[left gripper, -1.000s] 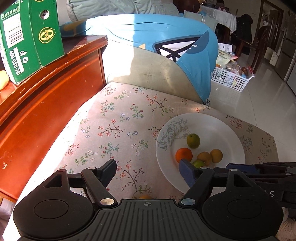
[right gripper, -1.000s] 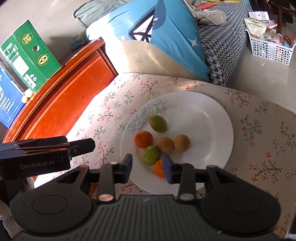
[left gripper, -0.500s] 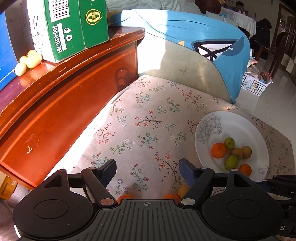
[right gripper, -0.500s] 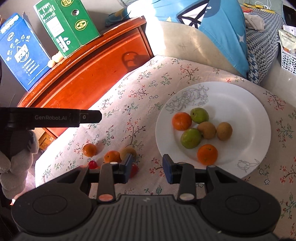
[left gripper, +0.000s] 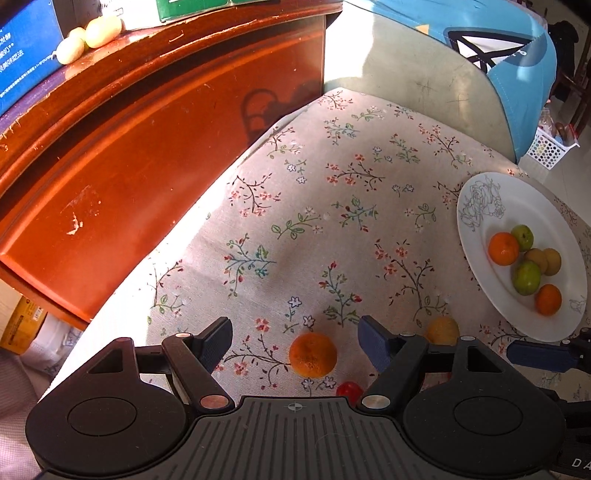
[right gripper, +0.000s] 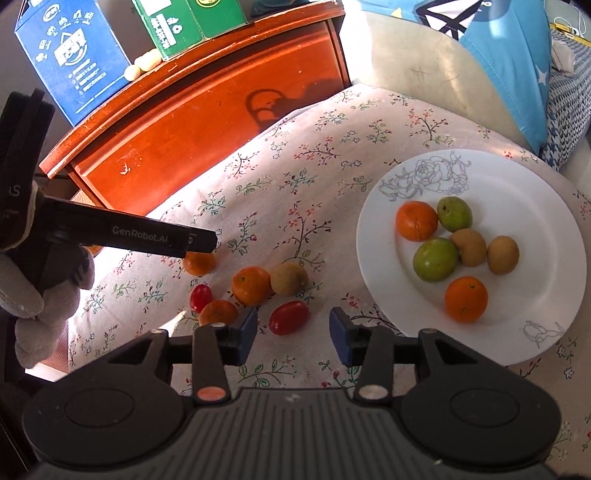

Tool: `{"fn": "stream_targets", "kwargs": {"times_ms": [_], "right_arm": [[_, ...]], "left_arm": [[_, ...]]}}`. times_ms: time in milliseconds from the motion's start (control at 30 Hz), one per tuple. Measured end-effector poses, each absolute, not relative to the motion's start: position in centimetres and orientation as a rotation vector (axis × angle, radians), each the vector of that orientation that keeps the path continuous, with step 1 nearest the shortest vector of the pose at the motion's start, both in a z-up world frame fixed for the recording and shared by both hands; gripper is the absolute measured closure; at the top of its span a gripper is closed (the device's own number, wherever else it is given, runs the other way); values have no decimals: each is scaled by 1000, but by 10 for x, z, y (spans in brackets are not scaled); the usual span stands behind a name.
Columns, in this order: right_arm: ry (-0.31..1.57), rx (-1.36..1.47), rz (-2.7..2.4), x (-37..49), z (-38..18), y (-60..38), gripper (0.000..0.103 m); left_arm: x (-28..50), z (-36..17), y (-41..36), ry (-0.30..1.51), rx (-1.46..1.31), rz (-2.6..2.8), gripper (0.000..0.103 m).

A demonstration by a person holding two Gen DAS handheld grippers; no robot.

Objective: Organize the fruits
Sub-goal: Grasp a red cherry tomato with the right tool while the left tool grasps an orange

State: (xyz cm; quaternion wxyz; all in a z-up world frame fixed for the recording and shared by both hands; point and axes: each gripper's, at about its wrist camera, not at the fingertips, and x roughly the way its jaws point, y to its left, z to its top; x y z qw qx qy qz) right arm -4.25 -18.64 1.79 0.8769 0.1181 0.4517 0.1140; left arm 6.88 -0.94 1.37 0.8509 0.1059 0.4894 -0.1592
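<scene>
A white plate (right gripper: 554, 206) on the floral cloth holds several fruits: oranges, green ones and brown kiwis. Left of it lie loose fruits: an orange (right gripper: 251, 285), a kiwi (right gripper: 289, 278), two more oranges and a cherry tomato (right gripper: 200, 297). My right gripper (right gripper: 292, 328) hovers low over another cherry tomato (right gripper: 289, 316). Its jaws are opening, and the tomato sits between the tips untouched. My left gripper (left gripper: 295, 332) is open above a loose orange (left gripper: 313, 355), which lies between its fingers. In the right wrist view the left gripper's finger (right gripper: 166, 240) reaches in from the left over an orange (right gripper: 199, 263).
A red wooden cabinet (right gripper: 207, 122) borders the cloth on the left, with a blue box (right gripper: 74, 59) and a green box (right gripper: 184, 18) on top. A cushion with a blue cover (right gripper: 498, 44) stands behind. A gloved hand (right gripper: 37, 288) holds the left gripper.
The orange that was between the right jaws now lies on the plate. Both views swung left from the plate to the loose fruit. The right jaws stand wider.
</scene>
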Motion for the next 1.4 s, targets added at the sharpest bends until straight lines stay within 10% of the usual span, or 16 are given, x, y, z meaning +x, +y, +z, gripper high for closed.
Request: {"fn": "stream_targets", "kwargs": {"times_ms": [967, 1400], "right_arm": [[959, 59, 252, -29, 0, -159, 60], [947, 48, 249, -31, 0, -156, 75]], "left_arm": [[68, -15, -7, 1069, 236, -345, 31], [60, -11, -9, 1031, 228, -402, 75]]}}
